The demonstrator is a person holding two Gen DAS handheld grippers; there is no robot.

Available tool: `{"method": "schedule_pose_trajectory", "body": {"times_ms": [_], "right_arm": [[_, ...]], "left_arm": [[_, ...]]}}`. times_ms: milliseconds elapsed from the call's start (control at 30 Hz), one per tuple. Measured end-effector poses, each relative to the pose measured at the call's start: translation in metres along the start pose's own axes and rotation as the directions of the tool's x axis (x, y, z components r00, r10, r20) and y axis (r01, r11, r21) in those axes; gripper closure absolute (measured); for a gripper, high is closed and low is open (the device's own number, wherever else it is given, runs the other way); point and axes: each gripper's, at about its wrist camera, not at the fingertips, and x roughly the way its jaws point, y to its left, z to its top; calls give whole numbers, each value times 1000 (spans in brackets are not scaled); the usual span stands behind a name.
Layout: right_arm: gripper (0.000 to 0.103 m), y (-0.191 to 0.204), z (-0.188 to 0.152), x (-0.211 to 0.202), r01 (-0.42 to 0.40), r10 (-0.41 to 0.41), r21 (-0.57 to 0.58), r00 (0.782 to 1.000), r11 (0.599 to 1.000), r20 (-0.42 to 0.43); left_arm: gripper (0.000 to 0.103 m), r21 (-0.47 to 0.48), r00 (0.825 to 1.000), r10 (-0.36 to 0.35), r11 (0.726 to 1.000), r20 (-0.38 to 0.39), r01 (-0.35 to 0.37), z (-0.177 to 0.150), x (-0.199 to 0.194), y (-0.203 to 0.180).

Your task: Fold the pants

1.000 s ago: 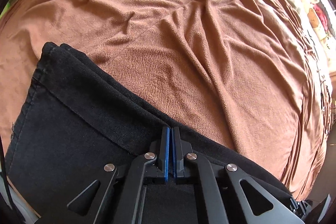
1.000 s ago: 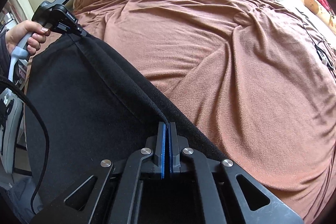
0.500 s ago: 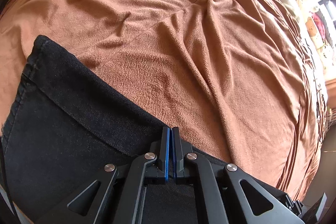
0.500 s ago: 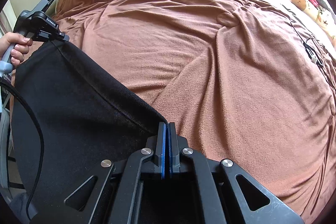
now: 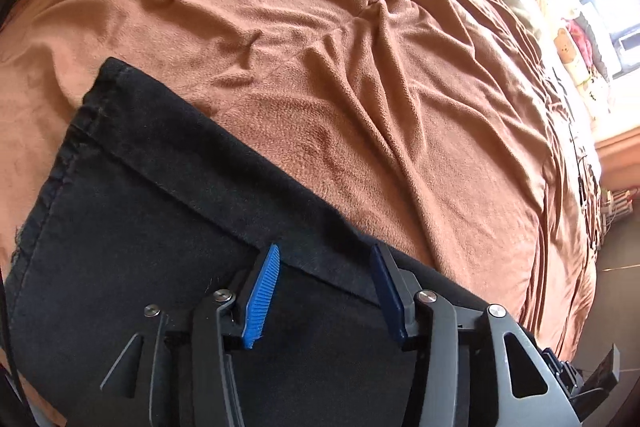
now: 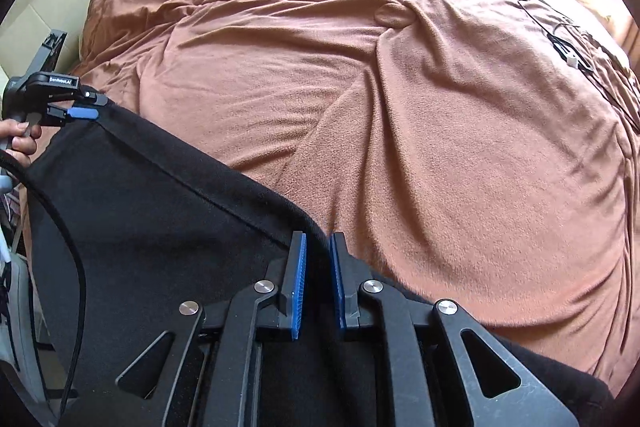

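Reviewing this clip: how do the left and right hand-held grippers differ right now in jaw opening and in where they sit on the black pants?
The left hand-held gripper stands much wider than the right hand-held gripper, whose gap is narrow. The left sits partway along the edge of the black pants, the hemmed end beyond it; the right sits farther along that edge. Both are opening over that edge, pads no longer pinching it, above the brown blanket.

Pants (image 5: 132,267) were matt black woven cloth; blanket (image 5: 360,87) soft brown fleece, wrinkled; gripper pads (image 5: 262,299) ribbed blue plastic.
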Motion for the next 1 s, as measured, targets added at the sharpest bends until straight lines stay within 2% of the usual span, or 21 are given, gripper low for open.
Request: {"method": "schedule_pose_trajectory", "body": {"times_ms": [333, 667, 733, 800, 1000], "right_arm": [[94, 4, -49, -73, 15, -22, 87, 997, 996, 76], [94, 12, -110, -127, -9, -25, 219, 989, 976, 149], [94, 13, -122, -135, -16, -26, 249, 986, 968, 162], [94, 17, -134, -141, -14, -32, 262, 985, 965, 172], [94, 26, -164, -154, -62, -5, 322, 979, 945, 203]], "left_arm": [[52, 43, 995, -29, 999, 96, 25, -32, -61, 39], [52, 105, 987, -95, 991, 132, 81, -75, -95, 70], [50, 120, 985, -102, 989, 138, 85, -85, -100, 76], [42, 132, 984, -91, 989, 152, 71, -94, -107, 83], [41, 102, 981, -96, 992, 171, 79, -119, -120, 113]]}}
